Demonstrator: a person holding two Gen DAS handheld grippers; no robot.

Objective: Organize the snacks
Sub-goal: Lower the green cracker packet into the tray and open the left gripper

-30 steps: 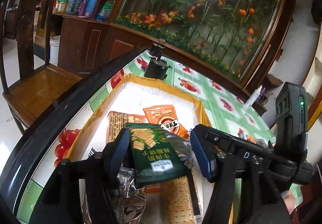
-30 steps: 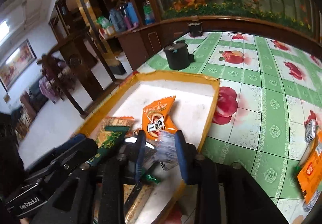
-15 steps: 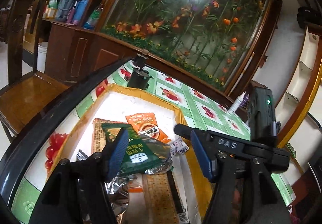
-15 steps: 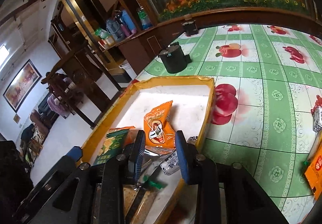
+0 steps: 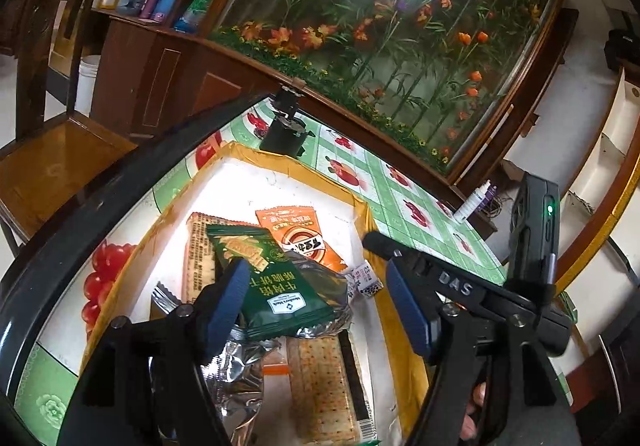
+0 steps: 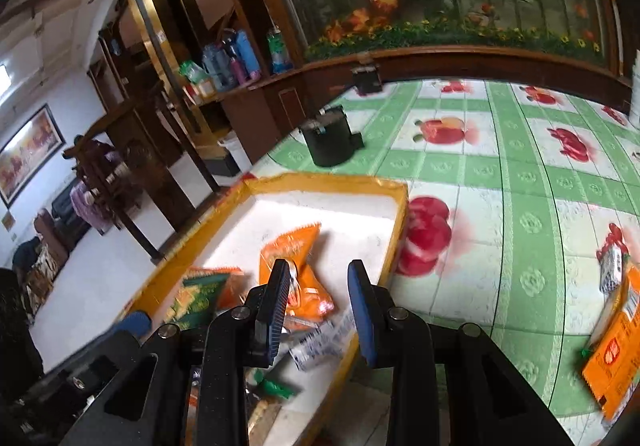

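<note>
Inventory, as I see it on my two wrist feeds:

1. Tray (image 5: 362, 205), yellow rim, white floor, on bench w/ green-check fruit-print cloth (image 6: 500, 165). Holds most of the snacks.
2. Green cracker pack (image 5: 280, 286), white label panel w/ Chinese text, too small for me to read. Lies atop the pile betw. left gripper (image 5: 320, 302) pads; left pad just beside it, right pad apart. Jaws opening, no squeeze. 1 s ago they stood narrower, close on both sides of the pack.
3. Orange snack pack (image 5: 298, 236), Chinese characters in a round emblem; flat on tray floor beyond the green pack.
4. Long cracker sleeve (image 5: 324, 382), barcode at near end, under the green pack.
5. Silver foil bag (image 5: 236, 370), crumpled, near left.
6. Small white sachet (image 5: 366, 282), blue print, by tray's right wall.
7. Right gripper (image 6: 320, 298): narrow gap, nothing betw. pads; same gap as 1 s ago. "DAS" reads on its body in the left view.
8. Orange pack (image 6: 612, 362) outside tray, on the cloth far right, not yet in.
9. Black round container (image 6: 328, 141) on bench beyond tray.
</note>
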